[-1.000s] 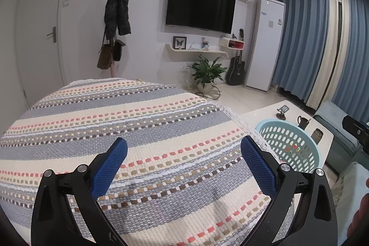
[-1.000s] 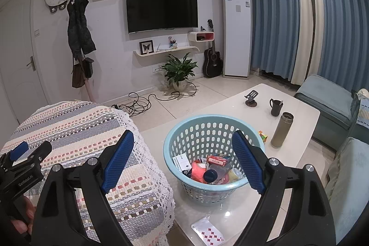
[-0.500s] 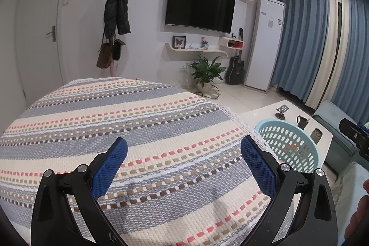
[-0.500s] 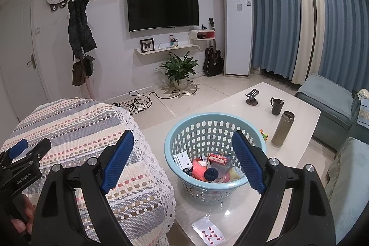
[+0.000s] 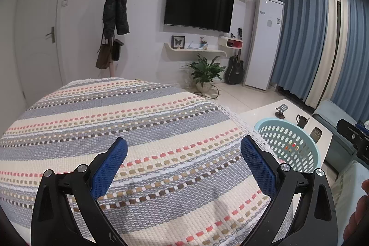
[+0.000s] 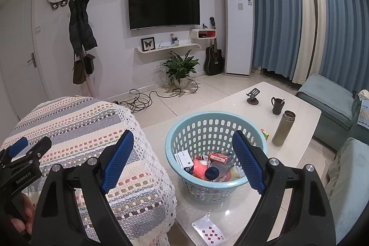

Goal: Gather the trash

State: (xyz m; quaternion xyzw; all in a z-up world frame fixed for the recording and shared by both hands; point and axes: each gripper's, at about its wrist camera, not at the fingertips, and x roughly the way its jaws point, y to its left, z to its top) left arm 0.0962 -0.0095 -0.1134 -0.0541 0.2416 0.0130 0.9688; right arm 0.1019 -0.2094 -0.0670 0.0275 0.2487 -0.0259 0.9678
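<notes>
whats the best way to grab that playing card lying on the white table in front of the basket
The playing card lies flat, face up, near the table's front edge, too thin to pinch from above. Probably best: bring the open right gripper down in front of the basket, slide the card to overhang the edge, then close on its long edge from the near side.

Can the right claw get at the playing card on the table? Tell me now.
Probably yes. The right claw is open and holds nothing, and the playing card lies flat on the bare table in front of the basket, uncovered.
</notes>
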